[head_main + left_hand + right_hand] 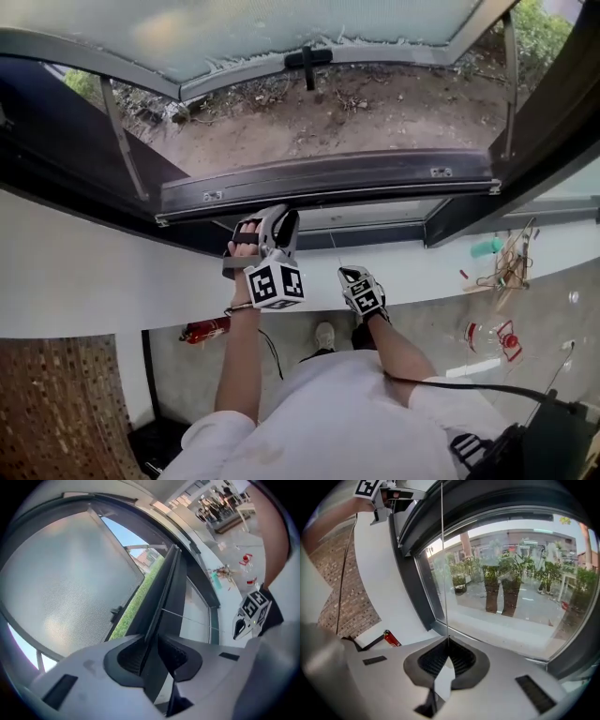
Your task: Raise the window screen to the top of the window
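Clamping the screen bar (167, 595), left gripper (151, 645); right gripper (448, 645) (jaws together) pinches a thin cord (442, 550).

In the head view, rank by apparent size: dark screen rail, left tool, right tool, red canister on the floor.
1. Screen rail, widest by far.
2. Left tool, clamped on that rail.
3. Right tool, shut on the cord.
4. Red canister: close to the right tool's size and farther off, so this last pair is unsure.
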Tool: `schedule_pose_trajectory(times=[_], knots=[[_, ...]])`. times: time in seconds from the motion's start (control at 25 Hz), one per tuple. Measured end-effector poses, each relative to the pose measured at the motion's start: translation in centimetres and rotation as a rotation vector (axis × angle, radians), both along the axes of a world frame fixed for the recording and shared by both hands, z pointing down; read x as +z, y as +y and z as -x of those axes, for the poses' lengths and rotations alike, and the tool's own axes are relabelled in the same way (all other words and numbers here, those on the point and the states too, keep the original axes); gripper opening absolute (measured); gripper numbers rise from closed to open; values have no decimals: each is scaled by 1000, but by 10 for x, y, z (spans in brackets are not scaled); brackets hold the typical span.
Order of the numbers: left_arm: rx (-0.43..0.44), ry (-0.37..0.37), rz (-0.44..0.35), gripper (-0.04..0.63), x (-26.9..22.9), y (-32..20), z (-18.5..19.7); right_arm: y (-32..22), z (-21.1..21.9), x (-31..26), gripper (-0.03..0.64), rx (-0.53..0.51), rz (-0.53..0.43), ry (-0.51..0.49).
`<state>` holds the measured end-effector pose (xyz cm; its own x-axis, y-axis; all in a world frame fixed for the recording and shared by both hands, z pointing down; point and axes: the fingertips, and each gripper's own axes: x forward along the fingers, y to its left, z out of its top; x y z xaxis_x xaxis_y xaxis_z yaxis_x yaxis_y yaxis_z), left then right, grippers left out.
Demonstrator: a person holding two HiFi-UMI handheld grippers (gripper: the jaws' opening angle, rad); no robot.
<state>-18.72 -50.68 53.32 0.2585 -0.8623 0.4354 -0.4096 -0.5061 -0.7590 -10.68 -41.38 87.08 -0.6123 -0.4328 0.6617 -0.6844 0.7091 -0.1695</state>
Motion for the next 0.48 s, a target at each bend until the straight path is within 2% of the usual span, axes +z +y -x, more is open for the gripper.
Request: schedule_pose_trajectory(times=[0.12,0.28,0.32,0.48], knots=[[24,188,20,66,-10,2,0,2,-8,-8,3,-4,-1,-5],[35,274,31,66,-16,3,-2,4,-21,-16,3,40,27,-67],[27,336,39,66,-21,3,-1,2,-25,-19,3,57,12,-66],[-6,679,31,66,-58,13,4,-4,-25,-37,3,45,-82,0]])
